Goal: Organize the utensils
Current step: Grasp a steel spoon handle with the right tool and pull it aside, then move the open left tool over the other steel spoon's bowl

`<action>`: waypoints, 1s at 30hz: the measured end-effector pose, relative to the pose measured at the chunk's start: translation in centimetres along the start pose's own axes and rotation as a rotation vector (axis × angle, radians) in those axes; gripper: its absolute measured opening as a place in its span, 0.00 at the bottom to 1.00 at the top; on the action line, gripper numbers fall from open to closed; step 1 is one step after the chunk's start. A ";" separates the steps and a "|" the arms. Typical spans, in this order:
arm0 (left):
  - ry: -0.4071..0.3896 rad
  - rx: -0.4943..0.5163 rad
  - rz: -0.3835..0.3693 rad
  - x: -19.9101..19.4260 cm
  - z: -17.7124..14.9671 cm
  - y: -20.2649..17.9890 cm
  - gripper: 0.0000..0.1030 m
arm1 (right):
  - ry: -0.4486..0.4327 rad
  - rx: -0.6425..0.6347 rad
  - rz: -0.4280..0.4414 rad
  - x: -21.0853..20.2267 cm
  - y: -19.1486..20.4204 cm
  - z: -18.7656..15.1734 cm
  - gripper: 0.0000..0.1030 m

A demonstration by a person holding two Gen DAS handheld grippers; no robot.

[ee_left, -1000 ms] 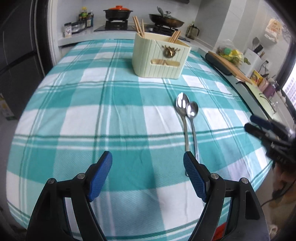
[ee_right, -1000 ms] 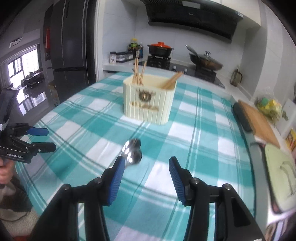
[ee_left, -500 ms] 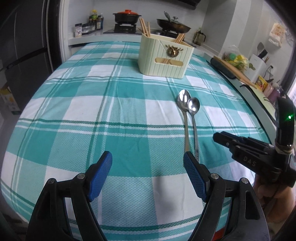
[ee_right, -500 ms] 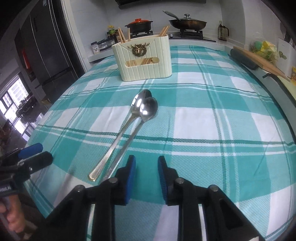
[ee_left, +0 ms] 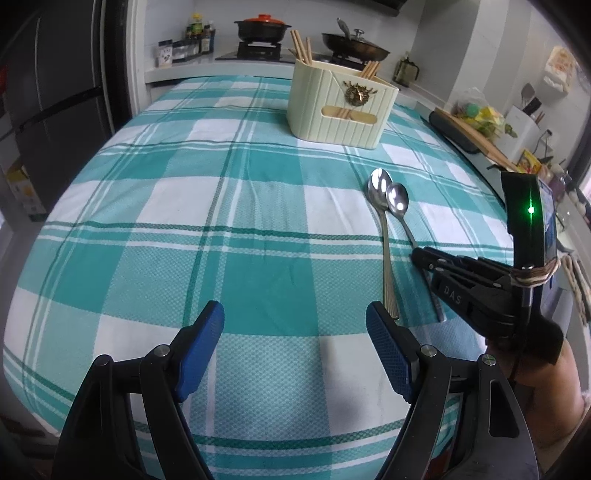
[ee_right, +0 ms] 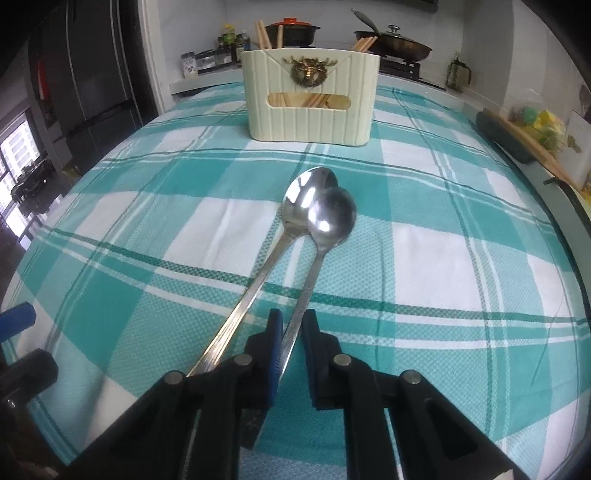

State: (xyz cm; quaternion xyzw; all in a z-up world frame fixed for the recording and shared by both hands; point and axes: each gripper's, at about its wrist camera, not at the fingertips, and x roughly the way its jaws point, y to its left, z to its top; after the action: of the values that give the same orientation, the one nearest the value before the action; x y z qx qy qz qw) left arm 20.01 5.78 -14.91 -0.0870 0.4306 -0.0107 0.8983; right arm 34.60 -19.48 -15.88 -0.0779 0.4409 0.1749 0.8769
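Note:
Two steel spoons lie side by side on the teal checked tablecloth [ee_left: 221, 206]. My right gripper [ee_right: 291, 325] has its jaws nearly closed around the handle of the right spoon [ee_right: 330, 218]; the left spoon [ee_right: 303, 192] lies just beside it. In the left wrist view the right gripper [ee_left: 419, 254] sits over the right spoon's [ee_left: 397, 199] handle, next to the left spoon [ee_left: 378, 184]. My left gripper [ee_left: 295, 332] is open and empty, low over the cloth near the front edge. A cream utensil holder [ee_right: 310, 96] with chopsticks stands beyond the spoons; it also shows in the left wrist view [ee_left: 341, 103].
A kitchen counter with a stove, a red-lidded pot [ee_left: 263, 27] and a wok [ee_left: 354, 44] runs behind the table. A cutting board [ee_left: 469, 134] and clutter lie along the right counter. A dark fridge [ee_left: 48, 92] stands left.
My right gripper has moved forward onto the right spoon's handle and its jaws have narrowed around it. My left gripper stays open and has shifted only slightly.

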 end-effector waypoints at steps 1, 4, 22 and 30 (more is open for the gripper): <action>0.000 0.003 -0.002 0.0 0.0 -0.1 0.78 | -0.002 0.020 -0.021 -0.1 -0.5 -0.1 0.08; 0.007 0.012 -0.001 0.3 -0.1 -0.5 0.78 | -0.008 0.072 -0.065 -0.5 -2.5 -0.6 0.07; 0.139 0.249 -0.091 11.2 8.4 -9.4 0.80 | -0.067 0.196 -0.168 -3.1 -9.1 -4.8 0.44; 0.118 0.218 -0.005 15.4 10.6 -10.5 0.66 | -0.097 0.195 -0.167 -3.2 -9.6 -5.3 0.44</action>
State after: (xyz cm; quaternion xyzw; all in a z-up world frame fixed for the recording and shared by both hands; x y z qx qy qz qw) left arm 38.52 -4.47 -18.53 0.0107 0.4788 -0.0649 0.8755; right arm 32.50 -30.66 -16.64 -0.0201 0.4049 0.0613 0.9121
